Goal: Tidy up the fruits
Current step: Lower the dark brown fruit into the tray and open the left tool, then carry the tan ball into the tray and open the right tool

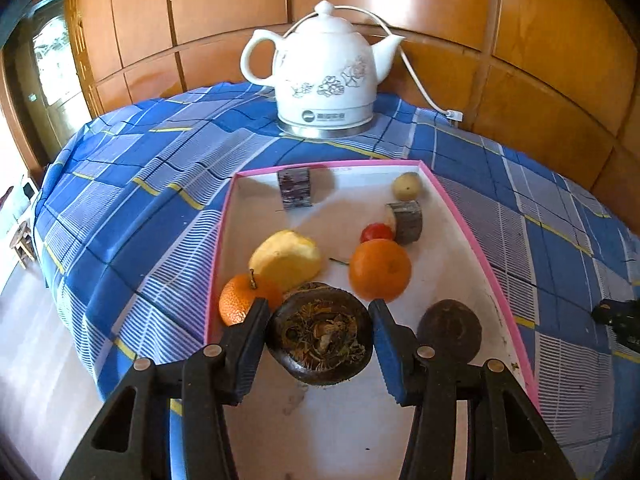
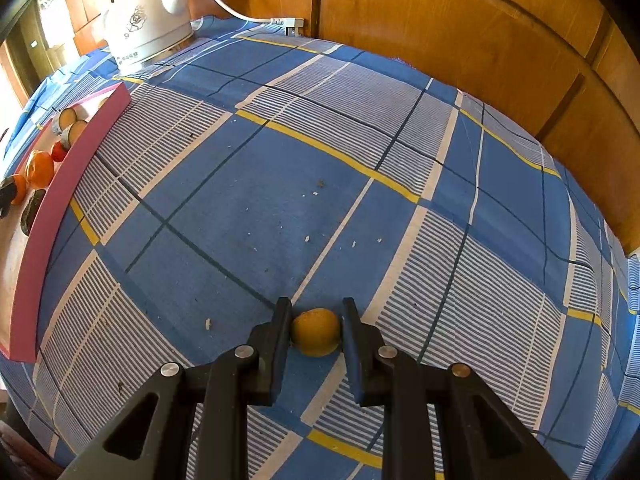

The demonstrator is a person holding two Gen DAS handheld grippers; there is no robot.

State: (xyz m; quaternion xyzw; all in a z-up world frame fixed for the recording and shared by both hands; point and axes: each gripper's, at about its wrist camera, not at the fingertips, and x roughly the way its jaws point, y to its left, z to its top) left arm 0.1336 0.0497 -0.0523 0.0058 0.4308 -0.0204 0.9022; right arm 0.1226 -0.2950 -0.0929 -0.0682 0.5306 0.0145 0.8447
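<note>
My left gripper (image 1: 319,305) is shut on a dark brown round fruit (image 1: 320,336) with a fibrous hollow top, held just over the near end of the pink-rimmed white tray (image 1: 352,208). In the tray lie two oranges (image 1: 380,270) (image 1: 244,298), a pale yellow peeled fruit (image 1: 288,260), a small red fruit (image 1: 376,233), a second dark fruit (image 1: 450,330) and a small yellowish one (image 1: 407,186). My right gripper (image 2: 316,306) is shut on a small yellow fruit (image 2: 316,332) that rests on the blue checked tablecloth (image 2: 360,140), well to the right of the tray (image 2: 60,200).
A white ceramic kettle (image 1: 326,76) with a white cord (image 1: 420,84) stands behind the tray by the wooden wall. Two short grey cylinders (image 1: 294,188) (image 1: 406,220) sit in the tray's far half. The table's left edge drops to the floor (image 1: 36,340).
</note>
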